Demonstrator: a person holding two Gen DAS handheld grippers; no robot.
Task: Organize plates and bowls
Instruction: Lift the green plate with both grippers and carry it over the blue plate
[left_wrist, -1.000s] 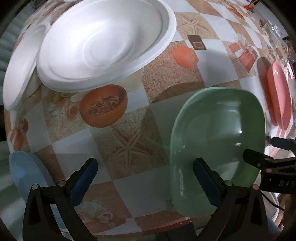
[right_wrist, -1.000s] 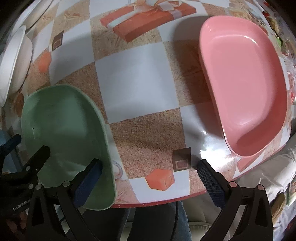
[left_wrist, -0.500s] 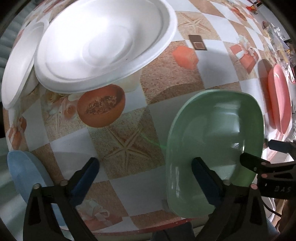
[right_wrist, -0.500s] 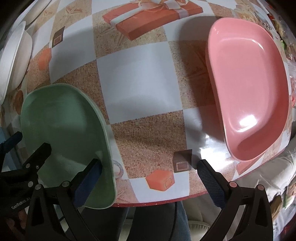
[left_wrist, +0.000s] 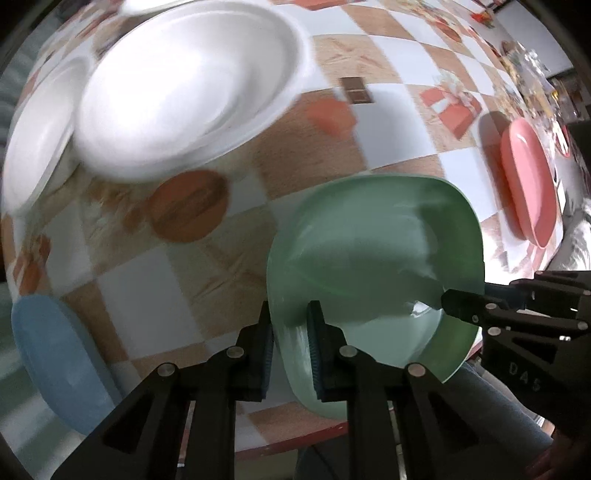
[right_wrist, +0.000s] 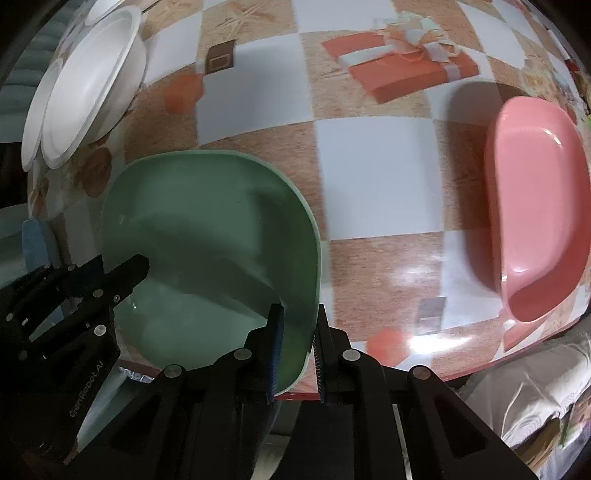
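Both tongs are gripping the green bowl (left_wrist: 373, 258) — the left tongs (left_wrist: 290, 347) are pinching its left rim, the right tongs (right_wrist: 298, 354) its right rim, pads nearly closed on the thin wall. The bowl is sitting at the worktop's (right_wrist: 373, 192) near edge (pink bowl (right_wrist: 535, 206) well apart, white plates (left_wrist: 184, 92) beyond, both untouched).

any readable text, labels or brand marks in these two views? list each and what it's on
"DAS": partial marking on the right gripper body, left wrist view; the rest is cut off.
"GenRobot.AI": on the left gripper body, right wrist view.
No print shows on the green dish, pink dish or white plates.
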